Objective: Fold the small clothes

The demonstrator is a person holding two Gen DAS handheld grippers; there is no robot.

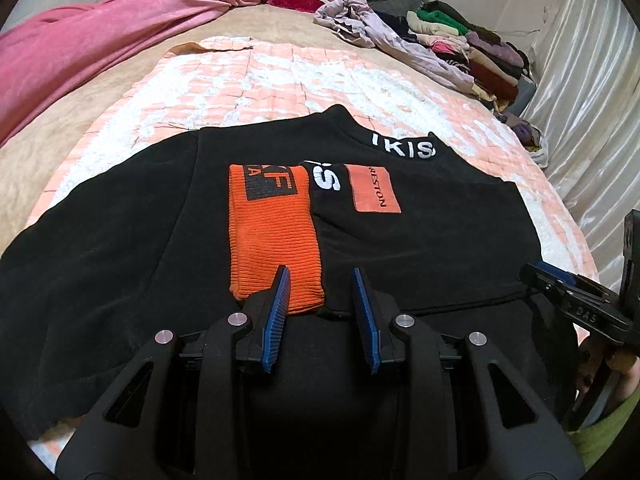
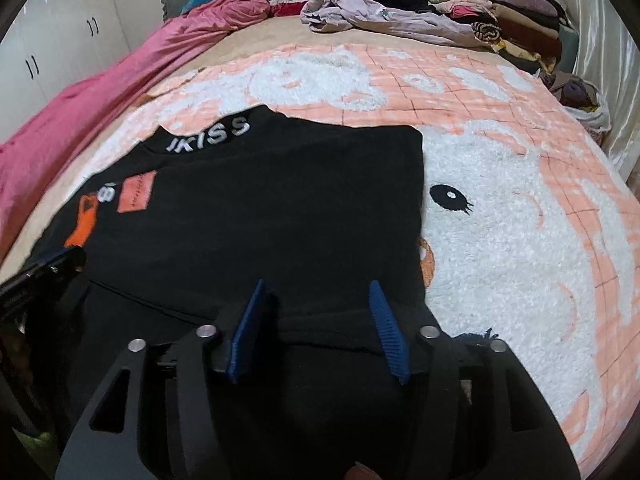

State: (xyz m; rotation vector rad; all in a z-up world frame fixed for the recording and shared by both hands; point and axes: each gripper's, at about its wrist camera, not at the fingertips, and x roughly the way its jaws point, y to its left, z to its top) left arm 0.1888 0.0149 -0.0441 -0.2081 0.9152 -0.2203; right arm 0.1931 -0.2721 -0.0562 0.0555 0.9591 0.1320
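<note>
- You are working on the black sweatshirt (image 1: 420, 248), which is lying flat on the peach-and-white blanket (image 1: 280, 80) with its sleeves already folded in over the chest; judging by that, the step in hand is taking the near hem and carrying it up toward the collar
- Your left gripper (image 1: 320, 292) is standing with its jaws spread apart and nothing pinched between them; the orange cuff (image 1: 272, 236) is lying just ahead of its left pad, partly under it
- Your right gripper (image 2: 316, 312) is also standing spread, wider than the left, and pinching nothing; black cloth is lying directly below and ahead of it
- To do this well, you are wanting both pads low on the hem edge that is running just ahead of the fingertips, catching every layer, the folded sleeve included
- The collar lettering (image 2: 208, 136) is sitting well ahead of both grippers, to the left of the right one, so you are aiming the fold straight forward
- The garment's right edge is lying just to the right of your right gripper, so you are keeping both hands level to stop the fold skewing
</note>
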